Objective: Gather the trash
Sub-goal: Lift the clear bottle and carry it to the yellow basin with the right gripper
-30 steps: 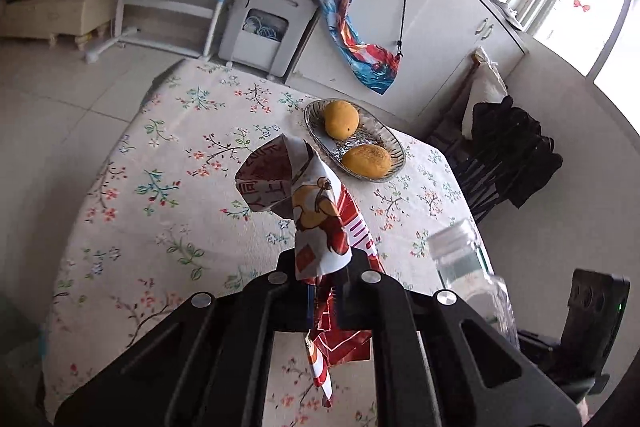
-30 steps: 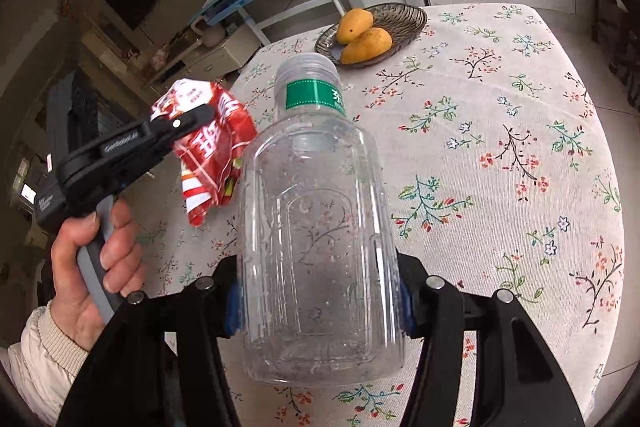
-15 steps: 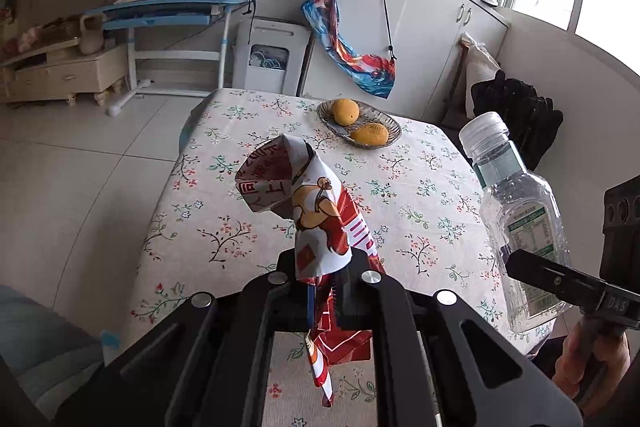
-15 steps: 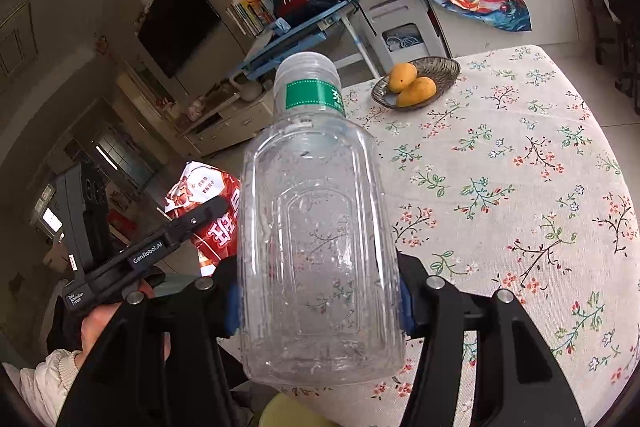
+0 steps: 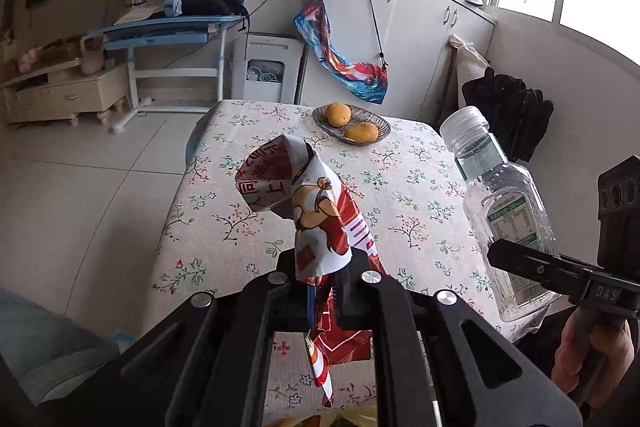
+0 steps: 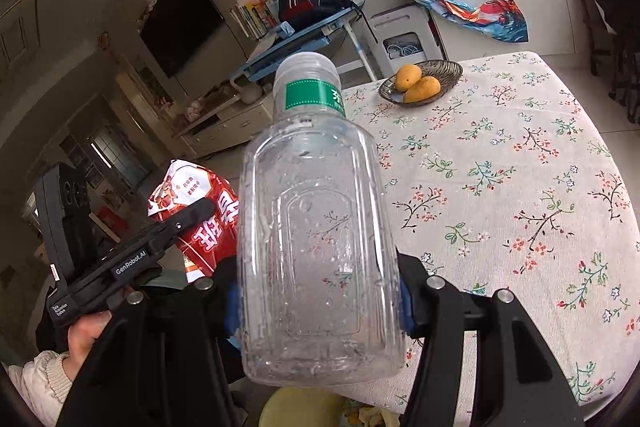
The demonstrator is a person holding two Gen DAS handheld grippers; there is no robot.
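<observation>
Wrapper (image 5: 320,223) first: your left gripper (image 5: 322,291) has its jaws pinched together on this red-and-white snack packet, gripping it near the lower third. Its long axis runs roughly upright and leans away from you, the open crumpled mouth pointing up and to the left, a torn tail hanging below the fingers. In your right camera the same wrapper (image 6: 200,211) shows at the left, off the table's edge and above the floor.

Your right gripper (image 6: 316,307) is clamped on the clear plastic bottle (image 6: 316,227), the blue pads pressing its two flat sides low on the body. The bottle's long axis points straight ahead along the fingers, its clear cap and green neck band away from you, its base nearest the camera. From your left camera the bottle (image 5: 504,211) stands nearly upright with the cap tilted left, held over the table's near right corner.

Both items are in the air, clear of the table (image 6: 520,167), which wears a floral cloth. At its far end a wire basket (image 5: 352,125) holds two mangoes (image 6: 416,83). Beyond lie a tiled floor, a blue desk (image 5: 172,27) with a backpack, white cabinets (image 5: 420,27) and a wall-mounted television (image 6: 180,19)
</observation>
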